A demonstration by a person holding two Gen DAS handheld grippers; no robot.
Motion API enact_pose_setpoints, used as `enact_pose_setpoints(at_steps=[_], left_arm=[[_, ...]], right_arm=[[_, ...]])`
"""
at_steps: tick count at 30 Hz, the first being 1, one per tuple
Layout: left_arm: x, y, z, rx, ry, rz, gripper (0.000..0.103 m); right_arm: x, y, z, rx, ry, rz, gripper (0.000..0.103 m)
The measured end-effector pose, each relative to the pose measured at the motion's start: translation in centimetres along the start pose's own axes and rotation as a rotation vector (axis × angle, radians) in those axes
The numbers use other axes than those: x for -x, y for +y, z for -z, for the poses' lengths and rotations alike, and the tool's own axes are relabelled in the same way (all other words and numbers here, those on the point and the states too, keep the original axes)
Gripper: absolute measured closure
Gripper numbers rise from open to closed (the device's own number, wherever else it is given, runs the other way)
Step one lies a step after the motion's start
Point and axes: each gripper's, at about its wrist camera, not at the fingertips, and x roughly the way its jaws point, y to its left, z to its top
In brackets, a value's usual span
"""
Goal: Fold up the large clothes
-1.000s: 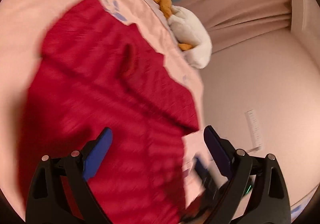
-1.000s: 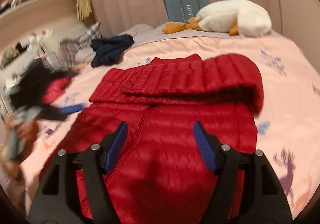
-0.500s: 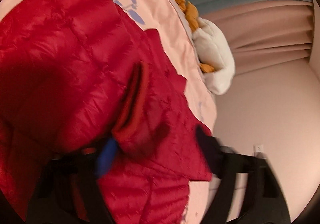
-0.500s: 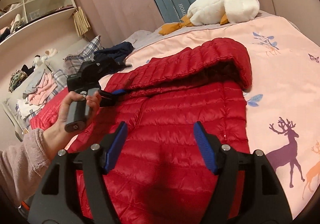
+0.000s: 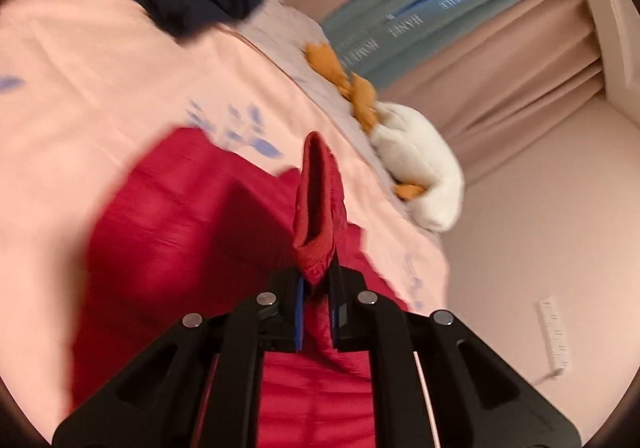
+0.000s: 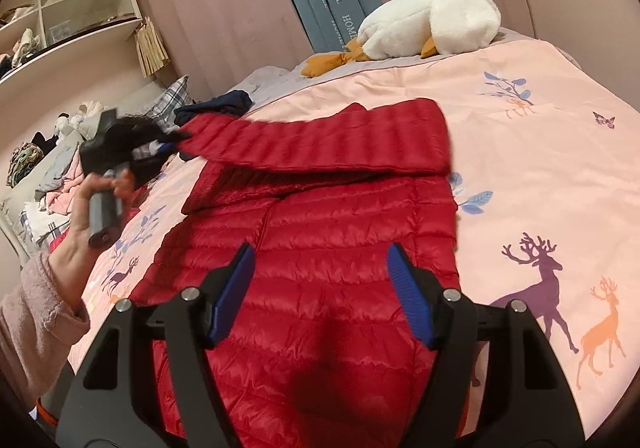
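The red quilted puffer jacket (image 6: pixel 320 248) lies spread on the pink deer-print bedspread (image 6: pixel 540 152), its body flat and one sleeve (image 6: pixel 320 144) stretched across its upper part. The left tongs (image 5: pixel 317 288) are clamped on the cuff of the sleeve, holding it lifted off the jacket at the jacket's left edge. The right tongs (image 6: pixel 320 296) hover over the jacket's lower half, spread wide and holding nothing. Beyond the jacket, at the head of the bed, rests a white plush goose (image 6: pixel 432 24); a dark navy garment (image 6: pixel 218 106) lies beyond the jacket's left shoulder.
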Motion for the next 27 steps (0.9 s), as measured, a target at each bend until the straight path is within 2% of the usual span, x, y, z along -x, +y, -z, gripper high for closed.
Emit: enact_pose_setpoints(at_steps=[2,5,6,7,8,9,11,14,16,22,24,26,27], left_arm=[[0.1,1.9,0.1,0.012,0.029,-0.073,0.094],[0.3,4.9,0.1,0.077,0.031,-0.113,0.094],[0.0,6.2,0.2,0.1,0.068,-0.143,0.092],[-0.3,7.0,0.4,0.115,0.096,-0.167,0.088],[-0.6,7.6,0.4,0.128,0.117,-0.186,0.073],[-0.8,8.3,0.6,0.136,0.138,-0.205,0.068],[-0.2,9.0,0.5,0.128,0.123,-0.22,0.052],[0.8,9.1,0.0,0.09,0.091,-0.232,0.052],[1.2,8.1,-0.5,0.026,0.086,-0.249,0.052],[-0.6,2.1,-0.7,-0.307,0.085,-0.297,0.052],[-2.3,0.5,-0.1,-0.384,0.1,-0.316,0.057],[-4.0,0.0,0.2,-0.408,0.118,-0.322,0.07],[-5.2,0.0,0.2,-0.412,0.132,-0.326,0.071]], right_arm=[[-0.1,-0.1,0.0,-0.004,0.007,0.0,0.033],[-0.4,0.0,0.0,-0.001,0.021,0.012,0.033],[-0.4,0.0,-0.1,0.002,0.024,0.015,0.032],[-0.5,0.0,-0.2,0.005,0.031,0.02,0.031],[-0.6,0.0,-0.3,0.01,0.038,0.028,0.031],[-0.7,0.0,-0.5,0.015,0.041,0.036,0.031],[-0.8,-0.2,-1.0,0.028,0.044,0.055,0.031],[-1.3,-0.6,-2.2,0.047,0.055,0.075,0.03],[-2.3,-1.1,-3.4,0.06,0.072,0.104,0.03],[-7.5,-1.6,-8.5,0.071,0.101,0.129,0.031],[-10.3,-1.5,-10.3,0.08,0.112,0.15,0.035],[-12.7,-1.2,-11.7,0.109,0.107,0.182,0.041],[-14.3,-1.1,-12.5,0.125,0.103,0.206,0.047]])
